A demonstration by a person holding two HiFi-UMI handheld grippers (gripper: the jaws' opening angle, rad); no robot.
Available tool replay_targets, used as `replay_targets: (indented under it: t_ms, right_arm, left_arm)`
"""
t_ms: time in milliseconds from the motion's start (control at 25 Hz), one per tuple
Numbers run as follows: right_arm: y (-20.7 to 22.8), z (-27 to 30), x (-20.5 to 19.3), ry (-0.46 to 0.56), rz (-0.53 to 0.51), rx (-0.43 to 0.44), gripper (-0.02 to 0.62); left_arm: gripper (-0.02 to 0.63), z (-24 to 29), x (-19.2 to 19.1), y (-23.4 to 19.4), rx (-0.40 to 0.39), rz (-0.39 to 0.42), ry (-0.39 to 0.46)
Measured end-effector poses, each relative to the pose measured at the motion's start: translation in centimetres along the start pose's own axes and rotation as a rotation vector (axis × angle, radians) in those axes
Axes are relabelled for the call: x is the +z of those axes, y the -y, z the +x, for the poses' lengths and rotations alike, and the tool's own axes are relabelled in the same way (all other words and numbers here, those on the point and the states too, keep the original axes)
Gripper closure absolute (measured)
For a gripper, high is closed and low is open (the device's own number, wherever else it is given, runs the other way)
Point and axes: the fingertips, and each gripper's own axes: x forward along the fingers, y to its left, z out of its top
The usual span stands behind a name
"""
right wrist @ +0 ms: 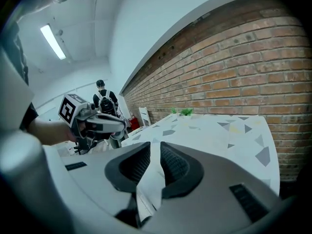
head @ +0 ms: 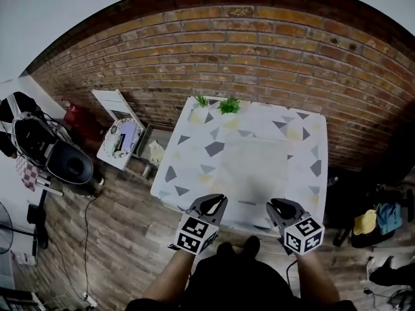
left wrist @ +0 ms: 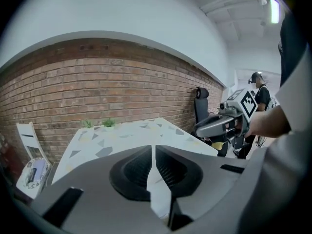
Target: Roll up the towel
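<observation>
A pale towel [head: 251, 168] lies flat in the middle of the table [head: 188, 167], which has a white cloth with grey and yellow triangles. Both grippers hover at the table's near edge, short of the towel. My left gripper [head: 219, 201] has its jaws together with nothing between them, as the left gripper view [left wrist: 155, 149] also shows. My right gripper [head: 275, 205] shows a narrow gap between its jaws [right wrist: 156, 146], and that gap is empty. Each gripper appears in the other's view: the right gripper [left wrist: 220, 126] and the left gripper [right wrist: 103, 123].
Two small green plants [head: 228, 104] stand at the table's far edge against a brick wall [head: 259, 50]. A white folding chair [head: 120, 131] and black gear [head: 65, 162] stand on the floor at left, bags [head: 377, 219] at right. A person [right wrist: 101, 95] stands in the background.
</observation>
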Motion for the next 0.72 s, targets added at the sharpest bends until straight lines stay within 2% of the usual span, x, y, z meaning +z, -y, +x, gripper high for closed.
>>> replay_targets:
  t_ms: [480,600,720]
  right_arm:
    - [-1.0,2.8,-3.4,-0.161,-0.057,-0.13,0.482]
    - [-1.0,3.4,-4.4,-0.2,-0.064,-0.161,0.476]
    - [-0.3,4.3,-5.0,-0.239,-0.095,-0.179,0.468]
  left_arm:
    - [0.581,1.7,-3.4,-2.7,-0.126,-0.029,-0.016]
    - [0.559,2.1,-4.8,-2.7,-0.152,-0.003,-0.047]
    - [0.504,3.4,-6.5,-2.4,-0.188,0.056,-0.118]
